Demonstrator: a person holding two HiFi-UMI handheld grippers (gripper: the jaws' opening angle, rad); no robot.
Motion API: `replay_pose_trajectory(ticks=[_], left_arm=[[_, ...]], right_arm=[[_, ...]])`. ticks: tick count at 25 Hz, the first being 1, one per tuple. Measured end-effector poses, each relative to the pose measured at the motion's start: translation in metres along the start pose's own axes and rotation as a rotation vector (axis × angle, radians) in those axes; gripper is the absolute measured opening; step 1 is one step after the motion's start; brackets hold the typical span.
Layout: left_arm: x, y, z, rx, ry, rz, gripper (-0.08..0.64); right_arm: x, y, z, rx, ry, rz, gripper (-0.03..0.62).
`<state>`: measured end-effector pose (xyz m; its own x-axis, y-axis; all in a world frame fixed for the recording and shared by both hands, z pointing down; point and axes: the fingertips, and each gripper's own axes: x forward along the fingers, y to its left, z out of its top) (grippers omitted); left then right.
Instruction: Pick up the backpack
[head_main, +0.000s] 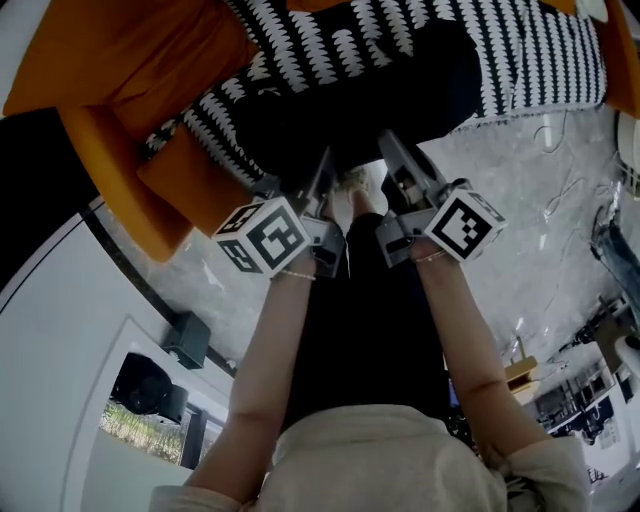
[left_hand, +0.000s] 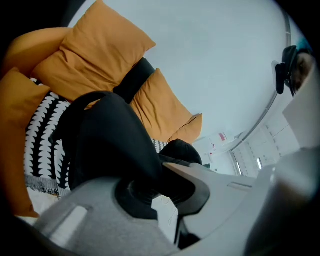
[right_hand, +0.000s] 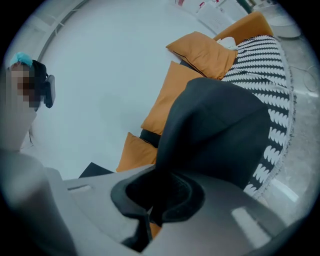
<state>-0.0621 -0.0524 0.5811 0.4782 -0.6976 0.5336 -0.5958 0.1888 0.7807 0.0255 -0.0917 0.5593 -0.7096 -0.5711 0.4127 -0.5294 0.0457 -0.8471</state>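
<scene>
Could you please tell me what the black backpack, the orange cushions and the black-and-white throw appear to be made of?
The backpack looks like matte synthetic fabric: it folds softly, without shine. The orange cushions seem plain woven cloth, matte, creased at the corners. The black-and-white throw is probably knitted; its pattern sits in ridged rows.

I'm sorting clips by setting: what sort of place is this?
Probably a living room or lounge: an orange sofa with loose orange cushions, a black-and-white patterned throw, and a marbled floor.
</scene>
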Motion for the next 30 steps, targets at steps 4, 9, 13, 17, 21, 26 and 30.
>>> replay_pose_trajectory(ticks=[4,9,13,17,21,26,30], left_arm=[[-0.017,-0.021,0.004,0.006,-0.003,-0.028,0.026],[-0.031,-0.055,0.021,0.038,-0.027,-0.077,0.026],[-0.048,-0.091,0.034,0.066,-0.046,-0.112,0.026],[-0.055,-0.124,0.056,0.117,-0.085,-0.157,0.026],[-0.064,-0.150,0.076,0.159,-0.113,-0.207,0.026],[-0.091,-0.178,0.091,0.194,-0.135,-0.256,0.026],[-0.109,-0.204,0.102,0.232,-0.149,-0.292,0.026]], right_arm=[[-0.014,0.021,0.005,-0.019,0.001,0.012,0.018],[-0.029,0.051,0.023,-0.031,-0.024,0.042,0.018],[-0.047,0.085,0.042,-0.054,-0.043,0.089,0.018],[-0.055,0.115,0.068,-0.106,-0.080,0.126,0.018],[-0.061,0.143,0.087,-0.134,-0.150,0.154,0.018],[-0.079,0.183,0.094,-0.177,-0.180,0.181,0.018],[-0.095,0.211,0.104,-0.204,-0.212,0.210,0.018]])
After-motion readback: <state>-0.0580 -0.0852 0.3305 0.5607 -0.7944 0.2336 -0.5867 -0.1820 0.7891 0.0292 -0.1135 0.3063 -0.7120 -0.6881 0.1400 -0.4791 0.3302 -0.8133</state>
